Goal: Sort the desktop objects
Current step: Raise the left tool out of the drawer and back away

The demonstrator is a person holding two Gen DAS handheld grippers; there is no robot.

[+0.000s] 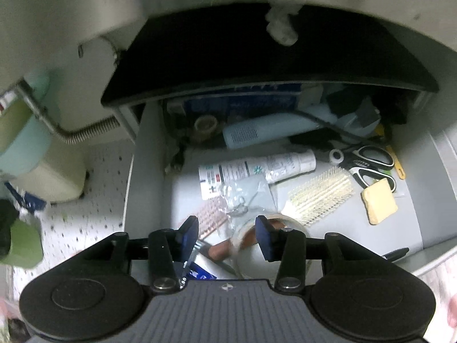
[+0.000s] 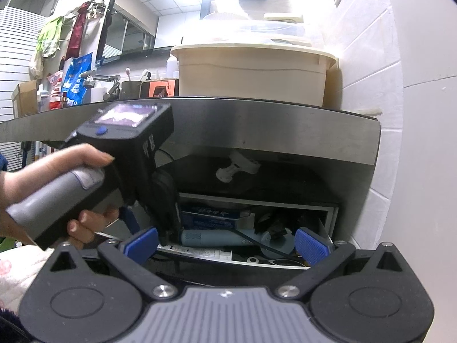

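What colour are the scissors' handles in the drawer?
Black with white trim on the scissors, clearest in the left wrist view.

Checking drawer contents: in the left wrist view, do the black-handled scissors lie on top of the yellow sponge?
No, the black-handled scissors lie just behind the yellow sponge, not on it.

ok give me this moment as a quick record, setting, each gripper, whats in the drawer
setting: open drawer under a dark counter
left gripper: jaws open, above the drawer's near end, nothing held
right gripper: jaws wide open, empty, facing the drawer from outside
drawer contents: scissors, white brush, yellow sponge, white spray bottle, tape roll
on counter: beige tub
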